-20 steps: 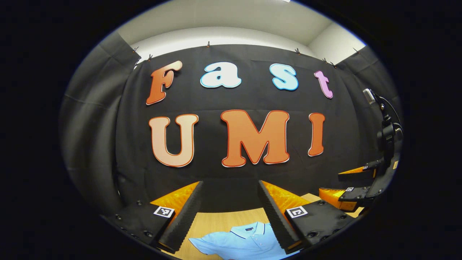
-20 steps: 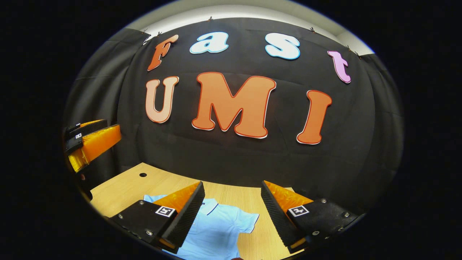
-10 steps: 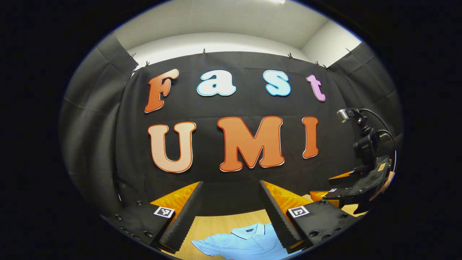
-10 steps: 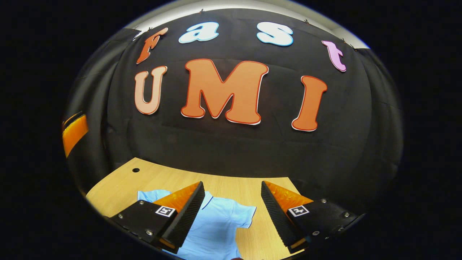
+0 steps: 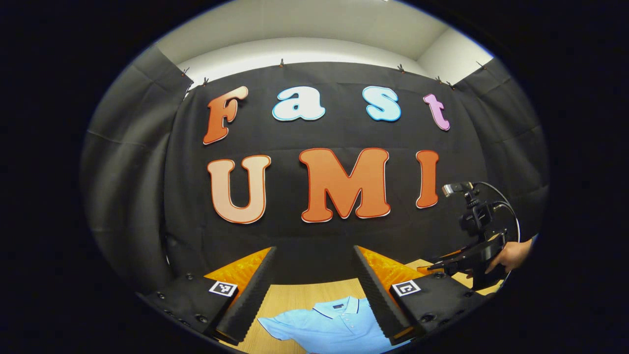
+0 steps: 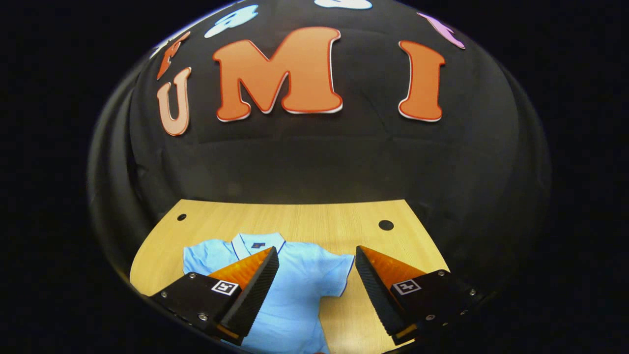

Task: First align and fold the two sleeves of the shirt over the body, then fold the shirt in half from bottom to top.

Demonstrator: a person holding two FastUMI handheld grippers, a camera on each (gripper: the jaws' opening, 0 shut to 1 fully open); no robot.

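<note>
- Light blue cotton-like knit makes up the short-sleeved polo shirt (image 5: 334,324), seen in the left gripper view lying flat, collar toward the far wall, on the pale wooden table (image 5: 295,300).
- In that view the left gripper (image 5: 314,290) hangs above the near part of the table with its ridged fingers spread wide, pinching nothing; the shirt lies below and between them.
- At the right of the same view a hand (image 5: 508,255) carries the other tool, tilted down toward the table.
- In the right gripper view the right gripper (image 6: 317,290) is likewise spread apart and empty, above the shirt (image 6: 295,295), whose right sleeve (image 6: 339,270) lies spread out to the side.
- The table (image 6: 295,216) there shows a smooth wood grain and two small dark round holes near its far corners.
- The shirt looks thin, soft and light: it should drape and wrinkle rather than hold shape, and slide easily on the smooth wood.
- A sensible hold is probably each sleeve's hem or outer edge, pinched through the cloth, then later the bottom corners; the darker-trimmed collar looks slightly stiffer.
</note>
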